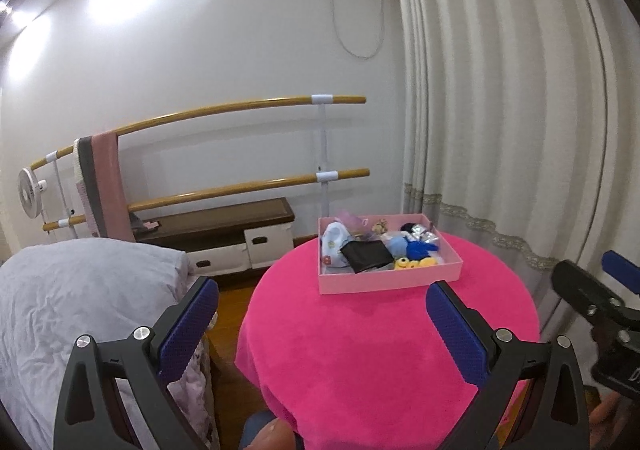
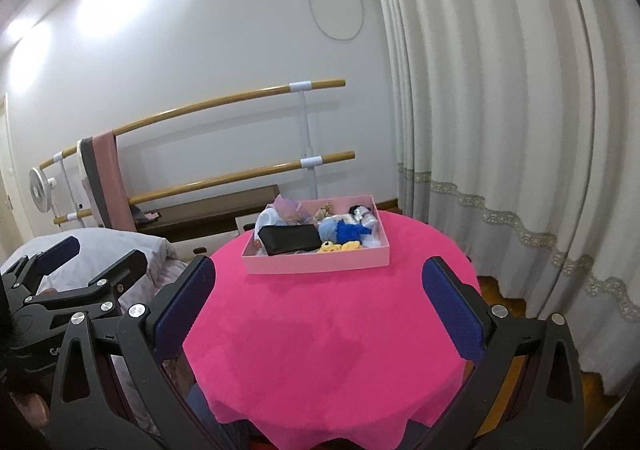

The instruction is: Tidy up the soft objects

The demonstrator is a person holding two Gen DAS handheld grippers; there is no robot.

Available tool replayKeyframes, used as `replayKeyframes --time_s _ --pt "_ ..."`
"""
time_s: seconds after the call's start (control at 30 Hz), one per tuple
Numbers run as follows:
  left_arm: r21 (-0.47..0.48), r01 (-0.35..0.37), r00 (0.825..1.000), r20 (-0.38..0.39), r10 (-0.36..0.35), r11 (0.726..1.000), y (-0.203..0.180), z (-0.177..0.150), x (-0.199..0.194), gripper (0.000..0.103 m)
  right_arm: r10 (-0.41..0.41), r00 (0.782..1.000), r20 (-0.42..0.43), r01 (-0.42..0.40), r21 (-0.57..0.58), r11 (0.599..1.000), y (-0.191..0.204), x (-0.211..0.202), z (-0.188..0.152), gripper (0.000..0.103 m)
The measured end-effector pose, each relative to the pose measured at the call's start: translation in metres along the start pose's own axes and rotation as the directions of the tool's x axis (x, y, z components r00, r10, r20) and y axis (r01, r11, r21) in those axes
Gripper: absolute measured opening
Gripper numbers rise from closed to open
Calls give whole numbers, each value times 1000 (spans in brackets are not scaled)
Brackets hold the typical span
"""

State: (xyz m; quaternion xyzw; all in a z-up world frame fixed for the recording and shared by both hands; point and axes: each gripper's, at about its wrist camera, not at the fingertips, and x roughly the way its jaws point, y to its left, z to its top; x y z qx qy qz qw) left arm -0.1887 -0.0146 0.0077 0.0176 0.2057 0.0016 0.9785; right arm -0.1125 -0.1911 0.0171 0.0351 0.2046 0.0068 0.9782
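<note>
A pink box (image 1: 384, 277) (image 2: 316, 264) sits at the far side of a round table under a bright pink cloth (image 1: 372, 346) (image 2: 332, 330). Inside lie several soft things: a black pouch (image 1: 366, 254) (image 2: 289, 238), a blue plush (image 1: 420, 248) (image 2: 349, 230), a yellow plush (image 1: 416, 262) (image 2: 340, 247), a white printed cloth (image 1: 334, 242) (image 2: 267, 218). My left gripper (image 1: 320, 306) is open and empty, held short of the box. My right gripper (image 2: 318, 282) is open and empty in front of the box. Each gripper shows at the edge of the other's view.
A bed with a grey cover (image 1: 80, 298) stands left of the table. A double wooden barre (image 1: 224, 109) with a pink towel (image 1: 112, 189) runs along the back wall over a low bench (image 1: 224, 226). Curtains (image 1: 500, 109) hang on the right.
</note>
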Motion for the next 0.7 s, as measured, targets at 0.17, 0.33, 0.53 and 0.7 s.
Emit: replayKeyframes --time_s 0.17,0.33,0.53,0.7 --pt "-13 7 1000 -14 -7 1000 4 4 7 103 -10 1000 -2 10 9 1000 -4 0 1 103" --pt "-30 26 999 -29 -27 999 8 7 14 103 -16 1000 -6 16 10 1000 -7 1 2 103" --pt "-32 22 1000 -15 -23 999 9 10 13 103 -17 1000 -8 17 4 1000 -7 2 4 103" --pt "-40 31 999 8 -31 999 8 6 8 103 -18 1000 -9 18 5 1000 -9 2 3 103"
